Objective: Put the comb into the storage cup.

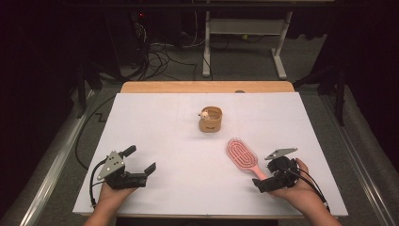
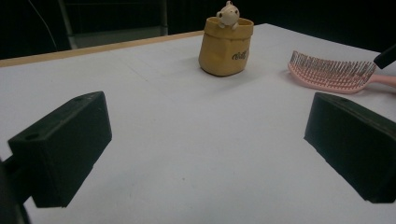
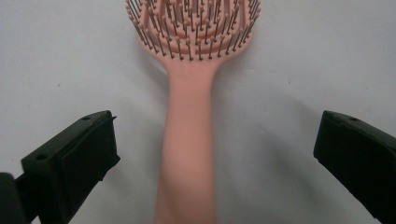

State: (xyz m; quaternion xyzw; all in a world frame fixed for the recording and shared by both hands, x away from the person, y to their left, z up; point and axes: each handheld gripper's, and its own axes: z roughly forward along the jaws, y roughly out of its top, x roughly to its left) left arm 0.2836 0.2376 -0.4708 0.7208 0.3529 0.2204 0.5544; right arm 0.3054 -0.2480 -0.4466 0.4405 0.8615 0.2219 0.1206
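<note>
- Right claw (image 1: 269, 177) is spread wide, jaws on either side of the pink hairbrush (image 1: 243, 156) handle, not touching it.
- Brush lies bristles-up on the white bench (image 1: 188, 155).
- Left claw (image 1: 139, 160) is wide open too, holding nothing.

One pink hairbrush (image 1: 243, 156) is lying on the white surface (image 1: 179, 141). One small tan pouch (image 1: 211, 119) is standing there, with what is probably one tiny toy figure (image 1: 204, 113) peeking out. Two hand-held grippers, left (image 1: 140, 160) and right (image 1: 269, 170), are resting near the front edge.
</note>
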